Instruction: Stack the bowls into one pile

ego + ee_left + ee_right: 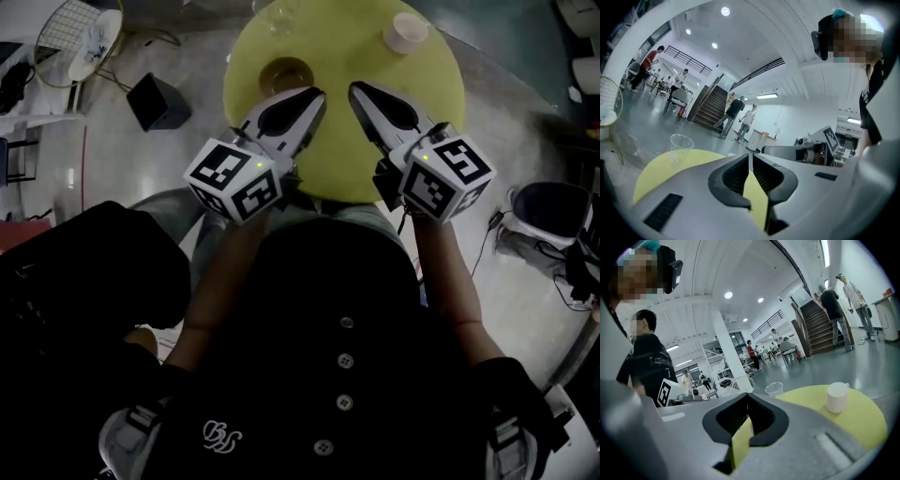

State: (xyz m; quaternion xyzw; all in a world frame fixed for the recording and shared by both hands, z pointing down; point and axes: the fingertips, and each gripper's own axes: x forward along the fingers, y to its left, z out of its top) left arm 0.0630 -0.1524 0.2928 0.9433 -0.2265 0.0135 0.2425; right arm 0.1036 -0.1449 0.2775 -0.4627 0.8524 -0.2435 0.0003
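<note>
Round yellow surface (pixel 433 80) ahead; your left gripper (pixel 317 94) and right gripper (pixel 356 89) hang over its near edge, jaws closed on nothing. The one brownish bowl (pixel 286 75) in view sits just beyond the left gripper's tip, well apart from the white mug (pixel 405 33). Likely stiff, light and slick-walled, so pinch its rim squarely.

A round yellow-green surface (pixel 427 103) carried a white mug (pixel 406 32) near its far edge and a clear plastic cup (pixel 681 144); a black box (pixel 157 101) sat on the grey floor (pixel 192 56) beside it; a staircase (pixel 819 329) rose beyond, people (pixel 832 310) standing at its foot.
</note>
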